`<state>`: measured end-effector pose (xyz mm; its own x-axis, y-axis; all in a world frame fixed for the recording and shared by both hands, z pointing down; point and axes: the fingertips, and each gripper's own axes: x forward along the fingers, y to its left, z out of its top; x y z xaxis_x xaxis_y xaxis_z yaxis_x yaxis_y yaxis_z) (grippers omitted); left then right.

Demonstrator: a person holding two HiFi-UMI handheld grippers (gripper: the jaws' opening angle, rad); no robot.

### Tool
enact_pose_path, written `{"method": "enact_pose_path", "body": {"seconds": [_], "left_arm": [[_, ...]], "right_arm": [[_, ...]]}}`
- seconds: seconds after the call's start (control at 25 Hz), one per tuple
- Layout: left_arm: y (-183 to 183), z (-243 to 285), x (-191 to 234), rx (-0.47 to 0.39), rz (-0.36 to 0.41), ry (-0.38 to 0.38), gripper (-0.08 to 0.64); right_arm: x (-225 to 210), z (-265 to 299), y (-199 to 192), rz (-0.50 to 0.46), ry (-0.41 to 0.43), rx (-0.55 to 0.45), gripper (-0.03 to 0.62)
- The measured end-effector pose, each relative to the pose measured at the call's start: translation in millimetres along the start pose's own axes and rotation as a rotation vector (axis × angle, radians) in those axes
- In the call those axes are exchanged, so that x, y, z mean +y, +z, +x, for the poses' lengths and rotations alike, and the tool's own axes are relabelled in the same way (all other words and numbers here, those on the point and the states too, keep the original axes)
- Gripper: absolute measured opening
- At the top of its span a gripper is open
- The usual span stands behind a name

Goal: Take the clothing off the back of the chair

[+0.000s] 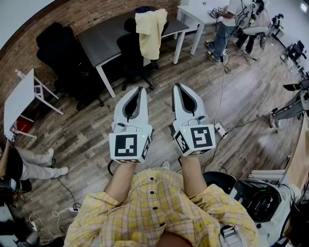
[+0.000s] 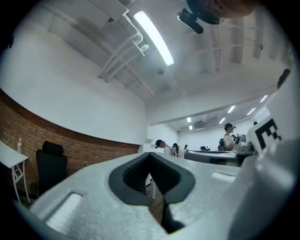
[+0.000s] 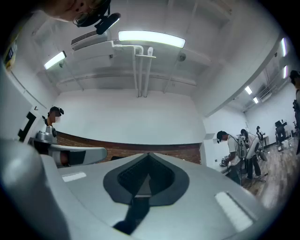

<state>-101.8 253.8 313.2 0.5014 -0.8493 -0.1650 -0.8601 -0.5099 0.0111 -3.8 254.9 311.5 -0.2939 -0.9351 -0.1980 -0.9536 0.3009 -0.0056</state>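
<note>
Wood-plank floor (image 1: 251,91), brick wall (image 1: 96,12), dark counter (image 1: 104,38). Pale yellow garment (image 1: 150,31), limp, drapes over black chair (image 1: 130,50) back beside that counter, well ahead. Left claw (image 1: 140,89) and right claw (image 1: 177,86) closed, empty

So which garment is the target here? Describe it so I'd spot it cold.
Along the brick wall stands a dark desk with white legs. At its near side, a black office chair has a pale yellow garment draped over its back; the black chair farther left is bare.
</note>
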Motion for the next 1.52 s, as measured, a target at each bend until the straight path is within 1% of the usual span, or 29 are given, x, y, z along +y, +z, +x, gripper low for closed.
{"method": "enact_pose_path", "body": {"seconds": [0.36,0.68,0.92,1.08,1.24,1.4,1.52], "left_arm": [[-5.2,17.1,-26.0,0.000,0.002,0.028,0.000],[-16.6,45.0,-53.8,-0.004,0.023,0.073,0.000],[-30.3,59.3,-72.6,0.023,0.028,0.101,0.000],[-32.2,70.8,-70.7,0.025,0.033,0.114,0.000],[-42.2,87.0,-64.4,0.041,0.032,0.114,0.000],[-56.8,113.9,-48.8,0.041,0.015,0.101,0.000],[-59.0,138.2,-30.3,0.031,0.003,0.102,0.000]], "right_arm": [[-33.5,-7.8,3.9,0.047,0.010,-0.021,0.003],[-68.9,-4.9,-5.8,0.021,0.064,-0.015,0.003],[-90.0,0.2,-16.2,0.023,0.097,0.008,0.003],[-98.0,9.8,-18.9,0.042,0.105,0.014,0.003],[-103.1,25.5,-27.6,0.053,0.122,0.030,0.002],[-109.5,51.6,-43.1,0.041,0.121,0.040,0.002],[-113.3,79.6,-46.1,0.035,0.127,0.037,0.002]]}}
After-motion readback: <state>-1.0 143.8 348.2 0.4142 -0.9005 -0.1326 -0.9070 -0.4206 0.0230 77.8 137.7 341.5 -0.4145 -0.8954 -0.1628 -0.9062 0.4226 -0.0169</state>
